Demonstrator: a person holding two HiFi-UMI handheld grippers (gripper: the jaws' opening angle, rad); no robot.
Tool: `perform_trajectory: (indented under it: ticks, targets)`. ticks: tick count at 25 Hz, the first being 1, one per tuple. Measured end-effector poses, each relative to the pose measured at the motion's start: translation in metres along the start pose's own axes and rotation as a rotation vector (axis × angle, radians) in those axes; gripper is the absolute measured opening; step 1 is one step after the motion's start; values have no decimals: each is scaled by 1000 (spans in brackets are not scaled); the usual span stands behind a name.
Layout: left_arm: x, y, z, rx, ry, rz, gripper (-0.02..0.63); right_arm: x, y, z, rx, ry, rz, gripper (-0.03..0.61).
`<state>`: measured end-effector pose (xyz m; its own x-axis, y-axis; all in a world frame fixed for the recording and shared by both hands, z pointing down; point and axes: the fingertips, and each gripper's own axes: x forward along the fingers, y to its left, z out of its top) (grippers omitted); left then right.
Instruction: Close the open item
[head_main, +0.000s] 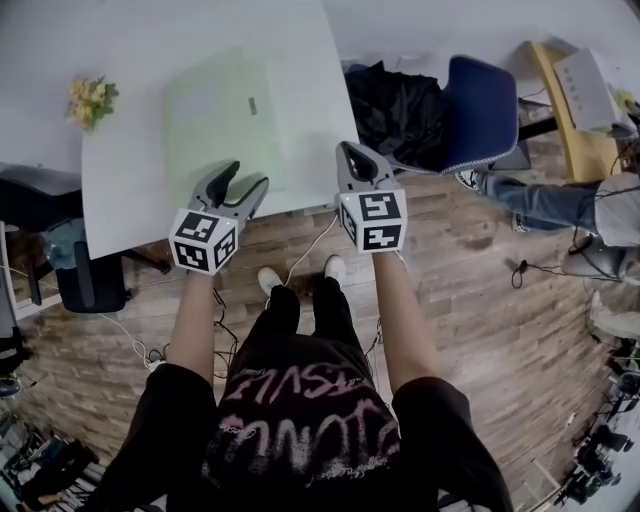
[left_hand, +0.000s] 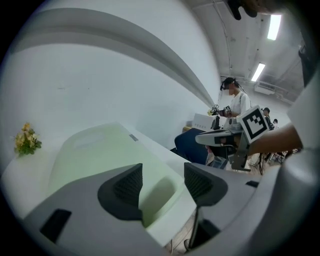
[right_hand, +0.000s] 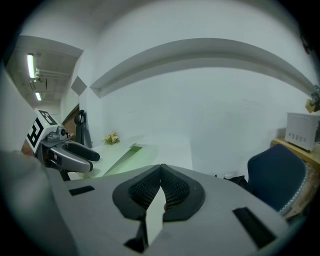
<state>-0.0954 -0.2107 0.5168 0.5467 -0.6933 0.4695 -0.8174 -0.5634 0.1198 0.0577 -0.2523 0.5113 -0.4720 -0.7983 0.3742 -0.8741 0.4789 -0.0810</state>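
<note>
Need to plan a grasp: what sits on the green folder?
The green folder bears only a small grey tab; the part of the table beneath it is covered.

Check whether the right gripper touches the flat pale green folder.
Apart. Head view shows bare white table between the right gripper and the pale green folder.

The head view looks steeply down from above the person onto the table (head_main: 130, 190) edge and floor. Each gripper view sits low behind its own jaws, near the table and facing the wall. All three views share the table, case (head_main: 220, 120) and flowers (head_main: 90, 100). The left gripper view catches the right gripper (left_hand: 199, 140), and the right gripper view catches the left gripper (right_hand: 94, 161).
</note>
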Motion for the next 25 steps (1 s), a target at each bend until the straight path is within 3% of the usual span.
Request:
perform_trajectory:
  ticks: [8,25]
  targets:
    - [20,5,-10,-43,42,-17,227,-3,-7,-17,13,23,-27,9]
    - [52,12,0,7,95,8,195,-8,-18,-33,37,47,-48,9]
